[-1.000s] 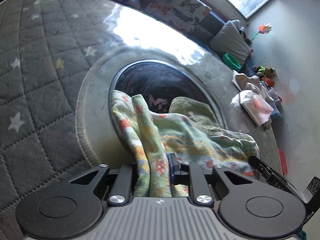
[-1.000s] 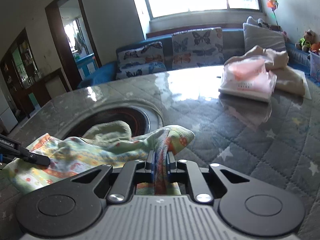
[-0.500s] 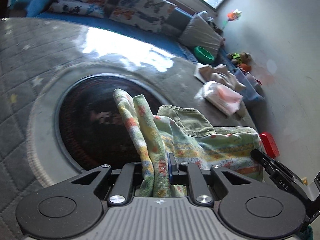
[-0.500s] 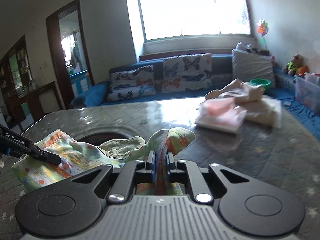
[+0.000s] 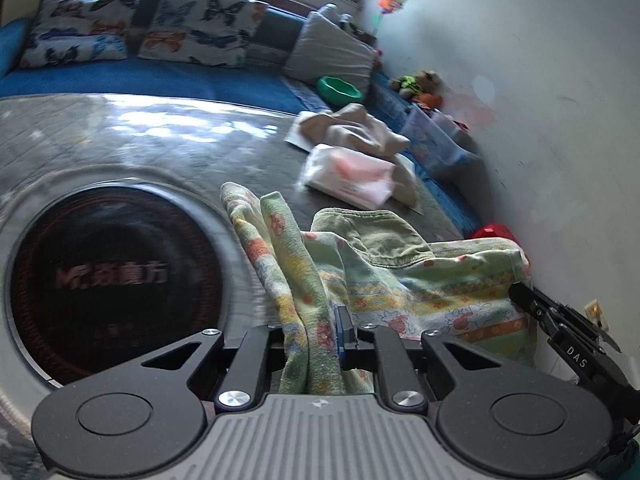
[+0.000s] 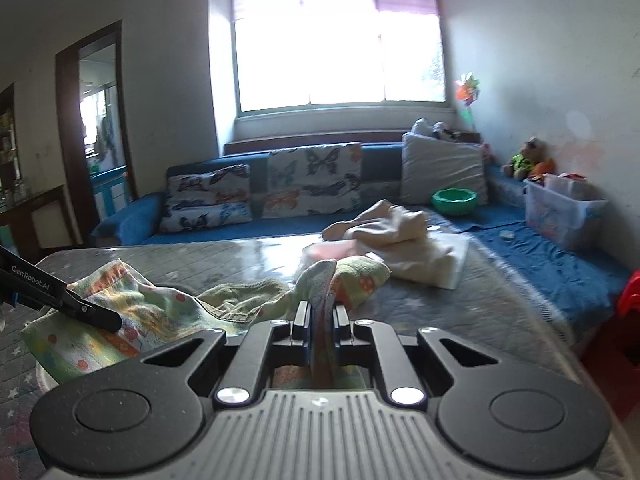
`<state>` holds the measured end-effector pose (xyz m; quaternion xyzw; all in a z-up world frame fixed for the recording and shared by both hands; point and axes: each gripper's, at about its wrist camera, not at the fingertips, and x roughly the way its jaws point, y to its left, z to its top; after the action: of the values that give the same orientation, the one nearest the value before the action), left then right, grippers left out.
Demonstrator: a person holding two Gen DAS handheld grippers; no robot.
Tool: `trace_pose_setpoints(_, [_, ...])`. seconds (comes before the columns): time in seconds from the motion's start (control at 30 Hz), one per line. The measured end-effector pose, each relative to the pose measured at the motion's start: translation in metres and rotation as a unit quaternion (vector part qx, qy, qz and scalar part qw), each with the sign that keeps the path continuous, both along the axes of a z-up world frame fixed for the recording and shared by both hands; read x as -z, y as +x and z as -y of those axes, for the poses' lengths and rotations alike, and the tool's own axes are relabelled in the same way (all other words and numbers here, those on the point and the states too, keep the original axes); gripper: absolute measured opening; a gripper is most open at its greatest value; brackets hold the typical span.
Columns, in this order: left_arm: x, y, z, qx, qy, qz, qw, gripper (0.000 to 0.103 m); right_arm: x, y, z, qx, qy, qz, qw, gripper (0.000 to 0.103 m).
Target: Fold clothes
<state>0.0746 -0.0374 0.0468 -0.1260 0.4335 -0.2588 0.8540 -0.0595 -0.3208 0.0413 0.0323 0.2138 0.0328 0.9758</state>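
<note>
Since before: both my grippers have carried the floral garment [image 5: 404, 276] up off the quilted table [image 5: 120, 128].
Left gripper [image 5: 320, 328]: jaws narrow, pinching a bunched edge.
Right gripper [image 6: 320, 316]: clamped on the other edge.
Risk: I judge the thick left bunch could slip out; slack middle may snag.

hidden: garment [image 5: 420, 280] edge inside left gripper [image 5: 320, 332] | blurred: table [image 5: 160, 140]
</note>
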Motion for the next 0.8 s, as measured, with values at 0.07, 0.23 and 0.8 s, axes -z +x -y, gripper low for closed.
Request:
trace_pose_setpoints(0.07, [-0.001,-0.001,0.014,0.012,0.003,0.003,0.9999,0.014,-0.002,-0.005,0.008,0.008,-0.003,0.001,1.000,0.009])
trace_pose_setpoints(0.23, [-0.005,-0.002,0.044,0.037,0.011,0.010,0.9992,0.014,-0.009,-0.019,0.029,0.033,-0.014,0.006,0.999,0.009])
trace_pose_setpoints(0.8, [0.023,0.004,0.098,0.064,0.060,0.004,0.9961,0.015,0.015,-0.025,0.061,0.067,-0.013,-0.011,0.998,0.009])
